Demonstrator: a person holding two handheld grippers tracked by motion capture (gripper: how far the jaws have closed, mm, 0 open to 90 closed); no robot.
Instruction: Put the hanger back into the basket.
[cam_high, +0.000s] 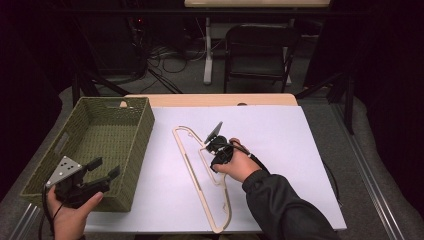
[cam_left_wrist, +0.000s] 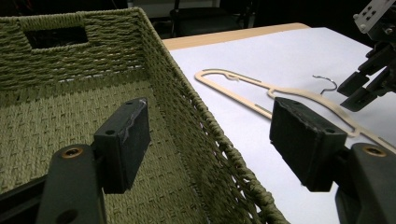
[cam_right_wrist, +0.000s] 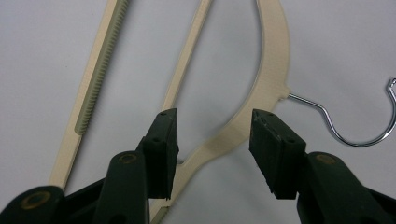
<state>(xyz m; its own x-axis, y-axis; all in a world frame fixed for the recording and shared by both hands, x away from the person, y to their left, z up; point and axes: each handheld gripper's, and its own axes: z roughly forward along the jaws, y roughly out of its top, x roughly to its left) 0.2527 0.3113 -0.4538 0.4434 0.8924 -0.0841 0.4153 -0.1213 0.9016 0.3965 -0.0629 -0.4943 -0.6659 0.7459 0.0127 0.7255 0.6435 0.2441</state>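
Left gripper (cam_high: 102, 169): black body, grey three-cornered plate (cam_high: 64, 169) with dark screws on top, black cable below. Jaws: black arms with brass-coloured insets, blocky scuffed pads (cam_left_wrist: 125, 140). Right gripper (cam_right_wrist: 212, 140): black, like pads, black cable. Right arm: black sleeve (cam_high: 285, 205) behind the gripper.

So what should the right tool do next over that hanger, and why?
Probably ease down a little and close. The right tool stands open just above the cream hanger, its jaws either side of the curved shoulder near the metal hook, and the pads are not yet pressing on it. The hanger lies flat on the white table.
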